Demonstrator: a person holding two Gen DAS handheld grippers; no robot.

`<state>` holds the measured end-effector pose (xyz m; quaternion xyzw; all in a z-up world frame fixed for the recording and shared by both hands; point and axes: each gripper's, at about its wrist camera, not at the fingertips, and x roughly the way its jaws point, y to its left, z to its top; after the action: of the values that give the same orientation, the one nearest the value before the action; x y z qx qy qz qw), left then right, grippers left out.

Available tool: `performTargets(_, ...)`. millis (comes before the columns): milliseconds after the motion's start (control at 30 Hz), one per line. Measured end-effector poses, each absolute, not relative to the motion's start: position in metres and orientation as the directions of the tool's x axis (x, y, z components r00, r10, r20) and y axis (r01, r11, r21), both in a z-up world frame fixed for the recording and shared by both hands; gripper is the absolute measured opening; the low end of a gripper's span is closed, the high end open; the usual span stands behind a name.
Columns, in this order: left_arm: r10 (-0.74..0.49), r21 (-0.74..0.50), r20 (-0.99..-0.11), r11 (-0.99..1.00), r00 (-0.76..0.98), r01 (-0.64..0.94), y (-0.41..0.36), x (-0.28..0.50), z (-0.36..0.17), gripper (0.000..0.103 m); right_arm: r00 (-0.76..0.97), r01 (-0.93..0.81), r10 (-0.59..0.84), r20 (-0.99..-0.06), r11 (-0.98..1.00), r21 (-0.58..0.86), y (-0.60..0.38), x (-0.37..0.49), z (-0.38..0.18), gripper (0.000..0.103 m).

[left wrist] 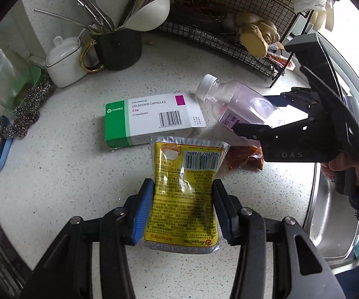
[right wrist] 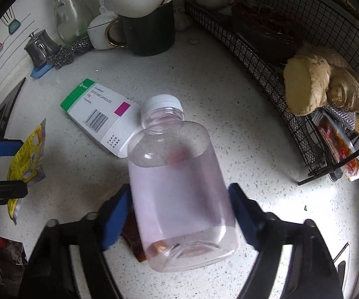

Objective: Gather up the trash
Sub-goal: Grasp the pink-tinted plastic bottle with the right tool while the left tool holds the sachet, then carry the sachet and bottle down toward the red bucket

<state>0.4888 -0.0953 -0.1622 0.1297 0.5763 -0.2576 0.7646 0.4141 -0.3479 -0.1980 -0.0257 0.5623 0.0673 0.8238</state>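
My left gripper point(left wrist: 183, 199) is shut on a yellow foil snack packet point(left wrist: 186, 189), held just above the white speckled counter point(left wrist: 67, 174). My right gripper point(right wrist: 180, 204) is shut on a clear plastic bottle point(right wrist: 177, 179) with a white cap and pale pink label, lifted off the counter. The bottle also shows in the left wrist view point(left wrist: 236, 104), and the packet in the right wrist view point(right wrist: 27, 159). A white and green medicine box point(left wrist: 152, 119) lies flat on the counter between them. A red-brown sauce sachet point(left wrist: 246, 159) lies beneath the right gripper.
A black wire basket point(right wrist: 266, 57) holds ginger point(right wrist: 321, 82) and sachets at the back right. A dark mug of utensils point(left wrist: 119, 47), a white sugar pot point(left wrist: 64, 59), steel scourers point(left wrist: 29, 107) and a glass jar point(right wrist: 67, 12) stand at the back. The steel sink point(left wrist: 329, 219) is at the right.
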Motion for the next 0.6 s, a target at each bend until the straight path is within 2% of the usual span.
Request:
performTargets(233,-0.245,-0.086,-0.941,0.842,0.234,0.533,-0.092,0.477,-0.15,0.045,0.407,-0.136,0.066,-0.911,0.991,0.01,-0.343,0.396,-0.181,0.069)
performTargets(600,-0.273,-0.084,-0.916,0.847,0.295,0.524,-0.068,0.423,-0.109,0.045,0.506,-0.116,0.049,-0.861,0.993,-0.012,-0.327,0.322,-0.115,0.066)
